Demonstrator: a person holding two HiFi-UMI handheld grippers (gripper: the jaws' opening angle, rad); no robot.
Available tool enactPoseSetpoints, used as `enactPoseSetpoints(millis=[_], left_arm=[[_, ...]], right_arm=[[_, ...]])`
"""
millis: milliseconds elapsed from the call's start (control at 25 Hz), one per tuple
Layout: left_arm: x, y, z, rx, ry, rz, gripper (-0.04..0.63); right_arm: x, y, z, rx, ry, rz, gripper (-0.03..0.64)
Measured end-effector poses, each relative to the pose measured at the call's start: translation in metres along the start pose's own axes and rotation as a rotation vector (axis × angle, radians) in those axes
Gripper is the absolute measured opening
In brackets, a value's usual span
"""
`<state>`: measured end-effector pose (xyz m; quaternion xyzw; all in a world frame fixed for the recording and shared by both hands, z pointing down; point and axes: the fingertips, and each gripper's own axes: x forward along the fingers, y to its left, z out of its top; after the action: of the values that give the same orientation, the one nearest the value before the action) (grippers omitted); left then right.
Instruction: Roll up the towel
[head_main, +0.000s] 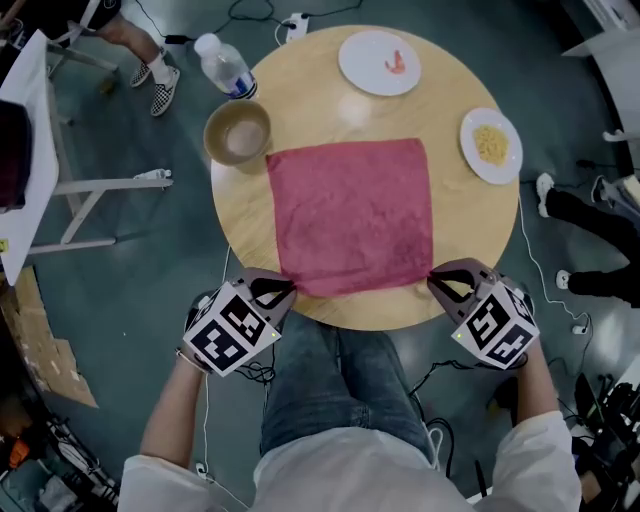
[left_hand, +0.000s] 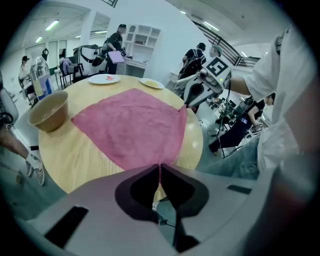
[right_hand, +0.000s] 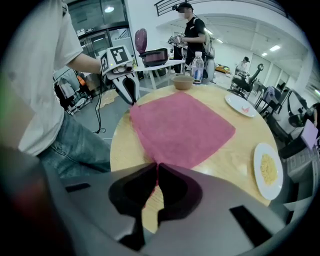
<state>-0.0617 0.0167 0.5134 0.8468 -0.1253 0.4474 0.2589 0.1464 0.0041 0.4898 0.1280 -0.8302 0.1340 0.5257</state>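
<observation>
head view: left gripper (head_main: 285, 291) and right gripper (head_main: 438, 281) each pinch a near towel (head_main: 350, 215) corner, seemingly at the table (head_main: 300, 100) edge

Round wooden table (head_main: 300, 100), tan bowl (head_main: 238, 133) beside water bottle (head_main: 224, 66), plate with pink food (head_main: 378, 62), noodle plate (head_main: 491, 146)

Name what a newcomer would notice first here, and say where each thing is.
A pink towel lies spread flat in the middle of a round wooden table. The left gripper and the right gripper are each shut on one of its near corners, at the table's near edge. Beyond it stand a bowl and a water bottle on the left, a plate of noodles and another plate on the right.
</observation>
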Motion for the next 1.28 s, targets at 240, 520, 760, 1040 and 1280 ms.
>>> enactPoseSetpoints(millis=[240, 520, 760, 1040, 1280], left_arm=[[-0.002, 0.015, 0.011, -0.063, 0.010, -0.033, 0.020], [-0.001, 0.032, 0.019, -0.147, -0.008, -0.057, 0.021], [0.000, 0.046, 0.026, -0.191, -0.047, -0.056, 0.023], [-0.004, 0.055, 0.033, -0.209, -0.105, -0.061, 0.092], [-0.020, 0.067, 0.037, -0.192, -0.136, -0.003, 0.114]], right_arm=[[0.002, -0.017, 0.009, 0.032, 0.002, 0.015, 0.014], [0.011, -0.032, 0.014, 0.079, -0.004, 0.018, 0.014], [0.020, -0.045, 0.015, 0.117, -0.012, -0.008, 0.015], [0.023, -0.057, 0.012, 0.146, -0.022, -0.067, 0.034], [0.014, -0.064, 0.009, 0.167, -0.036, -0.116, 0.075]])
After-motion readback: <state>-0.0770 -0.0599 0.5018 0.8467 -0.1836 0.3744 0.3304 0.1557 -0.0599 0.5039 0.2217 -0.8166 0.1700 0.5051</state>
